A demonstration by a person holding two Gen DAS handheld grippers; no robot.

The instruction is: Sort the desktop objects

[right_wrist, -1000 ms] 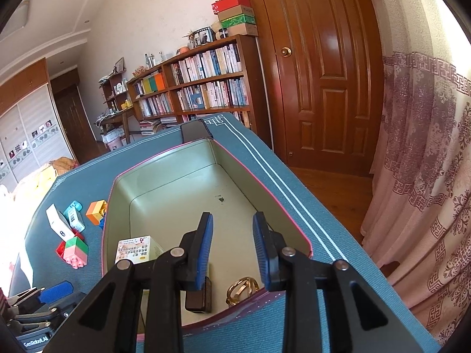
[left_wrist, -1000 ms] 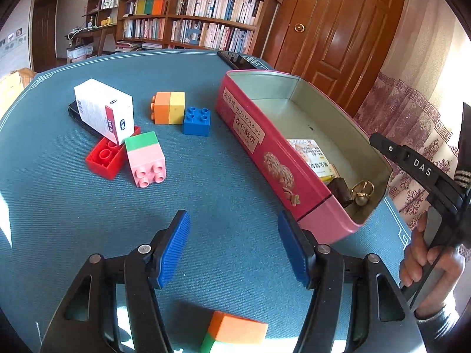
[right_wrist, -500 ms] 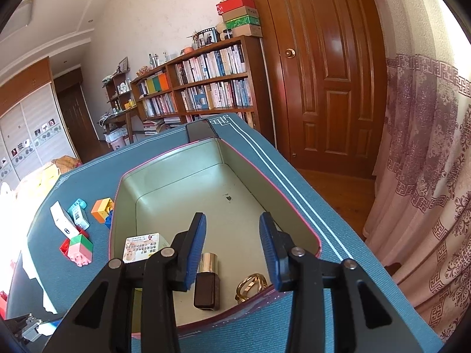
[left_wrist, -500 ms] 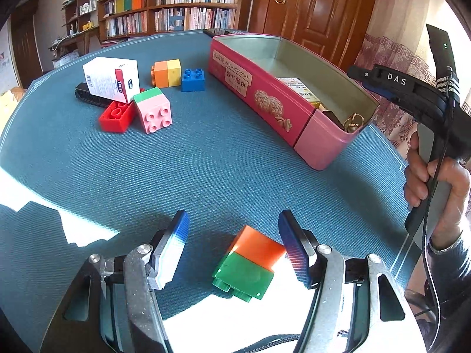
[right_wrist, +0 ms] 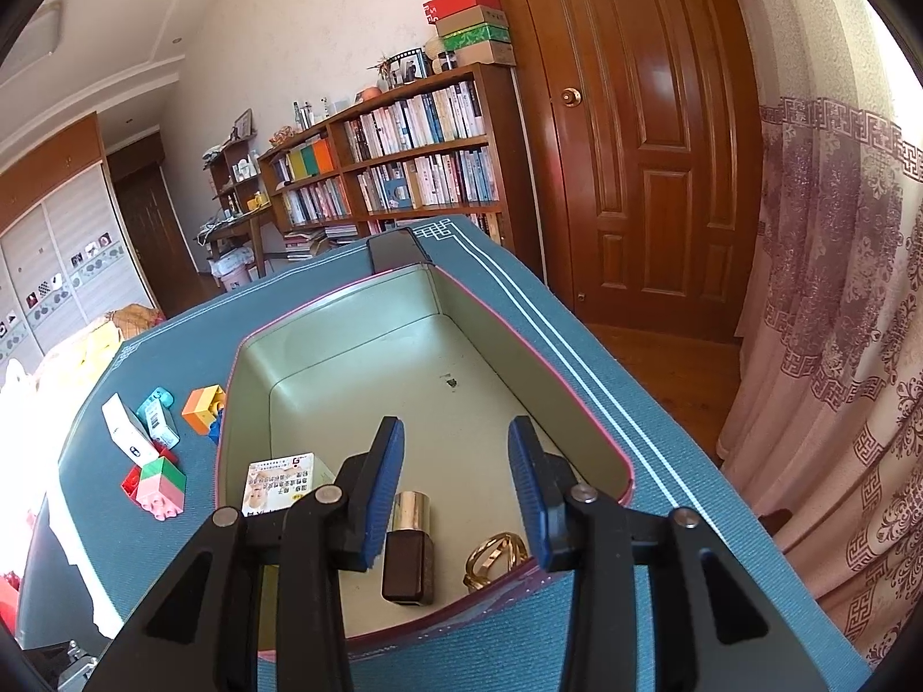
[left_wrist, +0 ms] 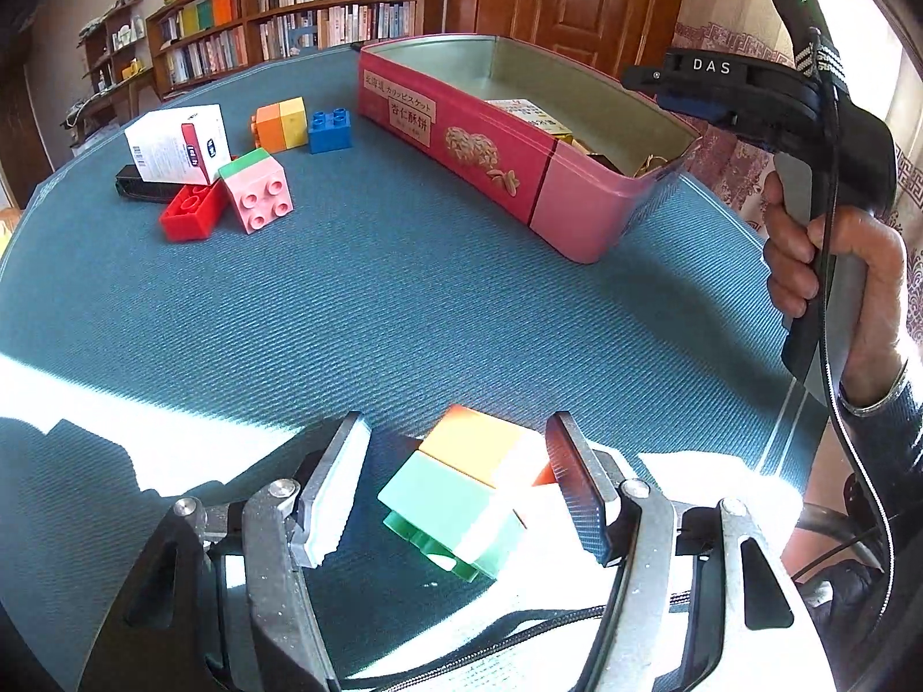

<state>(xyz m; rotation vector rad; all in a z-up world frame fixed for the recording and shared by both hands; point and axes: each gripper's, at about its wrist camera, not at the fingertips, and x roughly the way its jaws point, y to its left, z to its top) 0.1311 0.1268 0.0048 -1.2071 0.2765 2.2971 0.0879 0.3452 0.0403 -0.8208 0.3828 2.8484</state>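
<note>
Tongs first: the left gripper [left_wrist: 458, 484] stands wide around an orange-and-green block [left_wrist: 461, 484] on the blue cloth [left_wrist: 404, 311], pads not touching. The right gripper [right_wrist: 456, 490] gapes empty above the pink tin [right_wrist: 346, 357], over a dark bottle [right_wrist: 408, 553].

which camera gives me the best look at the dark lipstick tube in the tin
The right wrist view: it looks down into the pink tin, so the lipstick tube lies in full sight on the floor. In the left wrist view the tin's wall hides nearly all of it.
</note>
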